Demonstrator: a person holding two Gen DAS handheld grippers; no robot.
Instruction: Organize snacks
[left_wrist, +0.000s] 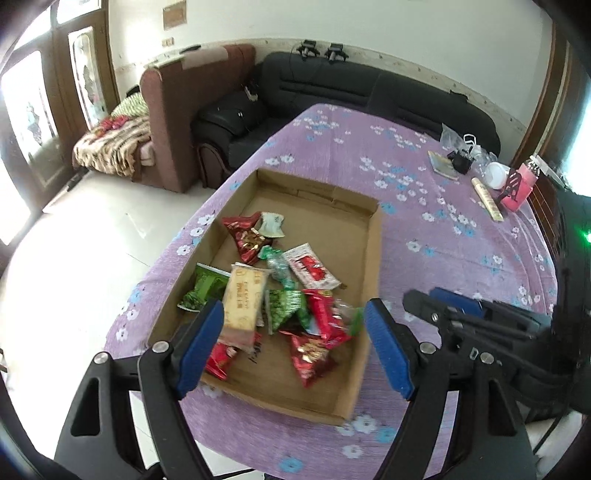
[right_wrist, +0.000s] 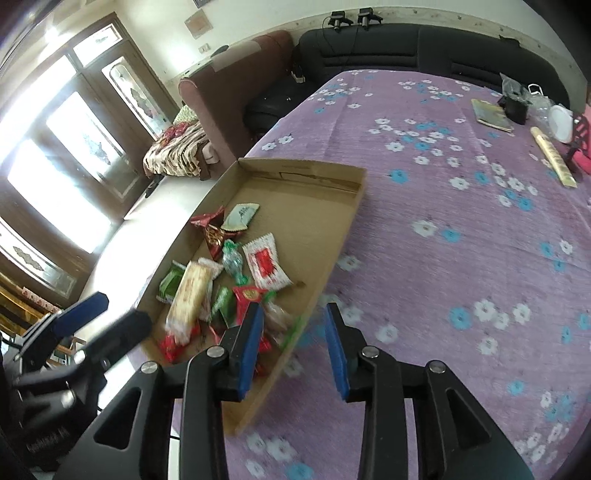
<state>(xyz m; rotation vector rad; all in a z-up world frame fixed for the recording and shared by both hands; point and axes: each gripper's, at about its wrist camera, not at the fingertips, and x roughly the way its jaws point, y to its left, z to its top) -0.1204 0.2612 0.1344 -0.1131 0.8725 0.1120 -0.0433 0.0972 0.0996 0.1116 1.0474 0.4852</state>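
A shallow cardboard box (left_wrist: 321, 206) lies on the purple flowered tablecloth with several snack packets piled at its near end. Among them are a beige biscuit pack (left_wrist: 243, 299), a white-and-red packet (left_wrist: 312, 267), and red and green wrappers. My left gripper (left_wrist: 293, 314) hovers above this pile, jaws wide open and empty. In the right wrist view the same box (right_wrist: 295, 206) sits to the left. My right gripper (right_wrist: 294, 314) stands open over the box's near right rim, holding nothing. Each gripper shows at the edge of the other's view.
The table (right_wrist: 461, 229) stretches away to the right. At its far right corner lie a booklet (right_wrist: 491, 114), a small black object (right_wrist: 515, 107), a white round item (right_wrist: 561, 123) and a long beige stick (right_wrist: 552, 160). A black sofa (left_wrist: 332, 85) and brown armchair (left_wrist: 166, 110) stand beyond.
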